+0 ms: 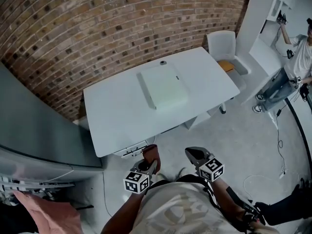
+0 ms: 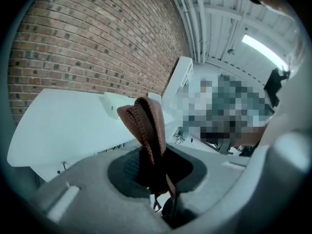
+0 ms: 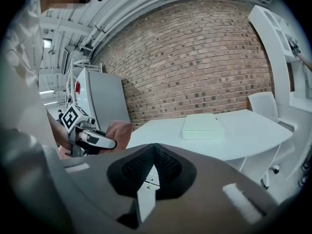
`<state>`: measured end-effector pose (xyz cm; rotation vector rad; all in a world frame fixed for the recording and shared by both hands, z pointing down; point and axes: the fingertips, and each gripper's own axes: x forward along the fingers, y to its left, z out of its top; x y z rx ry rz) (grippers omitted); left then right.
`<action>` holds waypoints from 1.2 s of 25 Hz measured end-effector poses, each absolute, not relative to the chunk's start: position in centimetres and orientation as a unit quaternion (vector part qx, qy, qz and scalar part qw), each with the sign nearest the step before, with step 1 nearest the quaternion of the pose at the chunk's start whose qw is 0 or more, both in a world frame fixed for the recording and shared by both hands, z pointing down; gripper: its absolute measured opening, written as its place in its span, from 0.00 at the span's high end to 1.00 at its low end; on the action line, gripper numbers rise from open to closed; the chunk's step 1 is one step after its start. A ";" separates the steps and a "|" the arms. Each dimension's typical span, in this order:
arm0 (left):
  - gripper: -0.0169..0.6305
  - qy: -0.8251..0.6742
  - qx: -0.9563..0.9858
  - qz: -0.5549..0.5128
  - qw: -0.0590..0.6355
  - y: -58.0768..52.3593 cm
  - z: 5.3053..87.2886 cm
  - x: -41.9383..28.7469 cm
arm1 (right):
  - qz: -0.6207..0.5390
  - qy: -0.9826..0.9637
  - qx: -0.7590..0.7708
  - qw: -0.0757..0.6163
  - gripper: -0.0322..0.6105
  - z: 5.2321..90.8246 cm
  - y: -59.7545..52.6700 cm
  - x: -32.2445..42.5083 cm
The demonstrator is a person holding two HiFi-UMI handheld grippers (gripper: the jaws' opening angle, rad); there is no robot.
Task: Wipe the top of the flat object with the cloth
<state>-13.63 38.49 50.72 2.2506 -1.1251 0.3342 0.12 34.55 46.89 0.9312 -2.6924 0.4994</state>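
the left claw (image 1: 149, 165) is clenching the brown cloth (image 2: 146, 126), which is standing up out of its jaws; the right claw (image 1: 196, 155) is sitting clenched and empty. the flat object (image 1: 163, 86) is lying near the middle of the tabletop (image 1: 112, 116), well apart from both claws. i am thinking the person is needing to come closer first, then lay the cloth flat on the top and sweep from edge to edge

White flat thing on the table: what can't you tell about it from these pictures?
- What it is: in the head view the flat thing is small and plain white, and the tiny dark mark on it is too small to read.
- Its far part: in the left gripper view the brown cloth covers it.
- Its underside: hidden against the table in every view.
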 end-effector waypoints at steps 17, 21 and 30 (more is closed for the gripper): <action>0.87 -0.432 0.841 0.103 0.309 36.1 51.7 -16.6 | 0.169 -0.918 0.323 0.154 0.94 47.5 31.3 -2.3; 0.87 -0.431 0.839 0.115 0.311 33.9 52.0 -16.0 | 0.180 -0.917 0.319 0.157 0.94 48.5 28.6 -1.8; 0.87 -0.452 0.825 0.123 0.316 26.8 51.5 -14.5 | 0.186 -0.928 0.291 0.140 0.94 48.4 20.2 -0.9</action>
